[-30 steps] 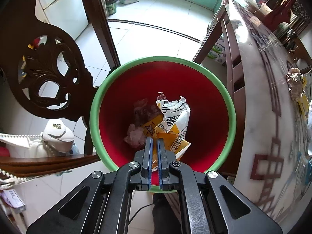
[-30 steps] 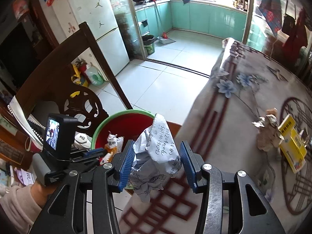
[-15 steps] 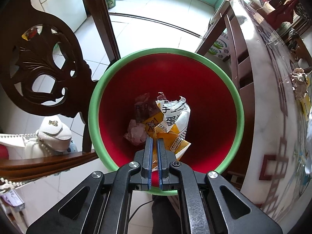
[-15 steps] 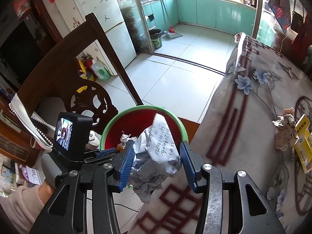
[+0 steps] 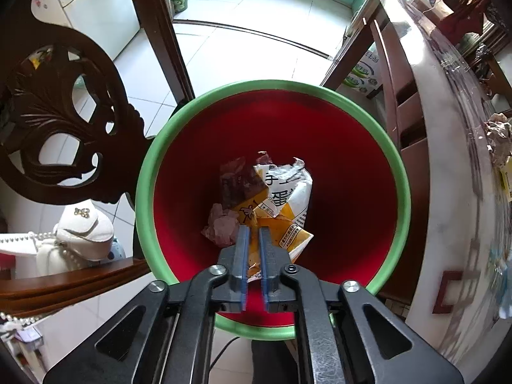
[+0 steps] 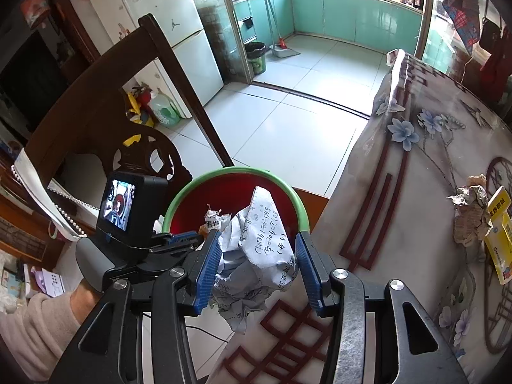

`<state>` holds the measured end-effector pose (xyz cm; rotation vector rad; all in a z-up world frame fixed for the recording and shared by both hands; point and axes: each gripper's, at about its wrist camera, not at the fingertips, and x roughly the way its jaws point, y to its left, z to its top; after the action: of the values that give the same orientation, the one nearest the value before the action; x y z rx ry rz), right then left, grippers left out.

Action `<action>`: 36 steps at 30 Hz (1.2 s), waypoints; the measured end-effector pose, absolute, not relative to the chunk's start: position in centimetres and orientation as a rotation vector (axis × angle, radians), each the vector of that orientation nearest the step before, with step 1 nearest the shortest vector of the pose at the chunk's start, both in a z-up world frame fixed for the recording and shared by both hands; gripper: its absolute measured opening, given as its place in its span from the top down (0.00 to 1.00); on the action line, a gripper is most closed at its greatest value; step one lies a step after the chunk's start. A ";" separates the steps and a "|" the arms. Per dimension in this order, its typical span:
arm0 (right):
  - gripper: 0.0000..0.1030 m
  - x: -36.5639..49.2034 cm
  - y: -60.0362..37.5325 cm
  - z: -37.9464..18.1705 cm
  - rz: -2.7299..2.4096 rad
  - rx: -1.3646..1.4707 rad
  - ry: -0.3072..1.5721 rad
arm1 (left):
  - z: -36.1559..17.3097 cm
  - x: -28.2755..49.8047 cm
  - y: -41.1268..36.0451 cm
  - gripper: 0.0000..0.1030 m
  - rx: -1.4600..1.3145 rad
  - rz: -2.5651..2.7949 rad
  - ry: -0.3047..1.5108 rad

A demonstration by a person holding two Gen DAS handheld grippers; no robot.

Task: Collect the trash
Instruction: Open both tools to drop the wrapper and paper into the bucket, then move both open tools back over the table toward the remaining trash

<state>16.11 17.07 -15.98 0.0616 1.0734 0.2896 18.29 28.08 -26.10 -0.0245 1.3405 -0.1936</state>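
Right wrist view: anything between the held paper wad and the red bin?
Nothing visible: the paper wad in the right tool overlaps the bin's rim directly in the right wrist view.

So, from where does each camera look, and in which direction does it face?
Left wrist: sits on the left gripper, above the red bin, and faces down into it at the yellow-and-white wrapper; its own two nearly shut fingers show.
Right wrist: sits on the right gripper, at the table edge, and faces across the floor toward the kitchen; it shows the crumpled written paper in its fingers, plus the left gripper and the person's sleeve.
Shared: the red bin, the carved chair, the crumpled paper on the table.
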 end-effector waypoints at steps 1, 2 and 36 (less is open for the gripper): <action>0.56 16.2 17.1 -16.0 0.290 0.061 1.074 | -25.9 18.2 28.2 0.73 -0.028 -0.194 1.335; 0.56 16.3 17.2 -16.1 0.289 0.059 1.075 | -25.6 18.0 28.4 0.60 -0.040 -0.189 1.322; 0.51 15.9 17.7 -15.2 0.311 0.064 1.050 | -23.5 15.8 30.2 0.56 -0.085 -0.118 1.277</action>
<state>15.95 17.72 -15.25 0.0643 1.0502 0.3107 15.81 30.18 -23.52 -0.0847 1.2775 -0.1181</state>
